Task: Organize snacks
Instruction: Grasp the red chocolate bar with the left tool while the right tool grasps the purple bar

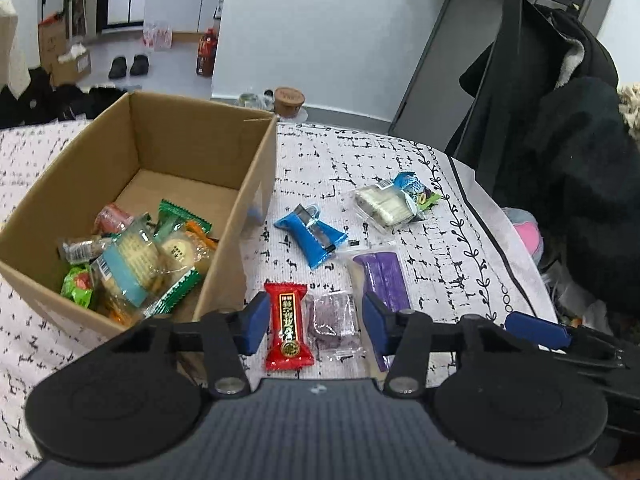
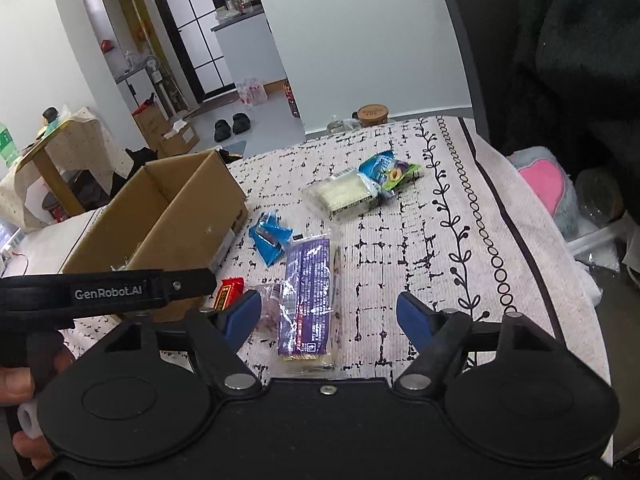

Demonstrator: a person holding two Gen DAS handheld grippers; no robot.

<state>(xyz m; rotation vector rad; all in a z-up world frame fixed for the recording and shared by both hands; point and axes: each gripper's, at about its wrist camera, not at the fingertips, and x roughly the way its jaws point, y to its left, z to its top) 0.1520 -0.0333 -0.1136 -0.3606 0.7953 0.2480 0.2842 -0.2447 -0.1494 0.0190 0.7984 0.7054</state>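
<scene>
The left claw (image 1: 314,320) hangs low over the worktop (image 1: 440,216), its blue pads partly drawn in yet gripping nothing; between them lie a red wrapped candy (image 1: 289,326) with gold and black lettering and a clear packet holding a dark purple square (image 1: 334,320), neither visibly pressed. The right claw (image 2: 328,316) stands wider, its pads on either side of a long purple snack bar in clear wrap (image 2: 308,296), apart from it. Farther back on the black-and-white patterned cloth lie a blue foil packet (image 1: 311,236), a clear pack of pale biscuits (image 1: 384,205) and, touching it, a small blue-green sachet (image 1: 416,190). The cardboard box (image 1: 240,216) sits to the left, open-topped; inside it are piled green, orange and clear-wrapped snacks (image 1: 136,264). A hand (image 2: 16,384) holds the left gripper's handle.
</scene>
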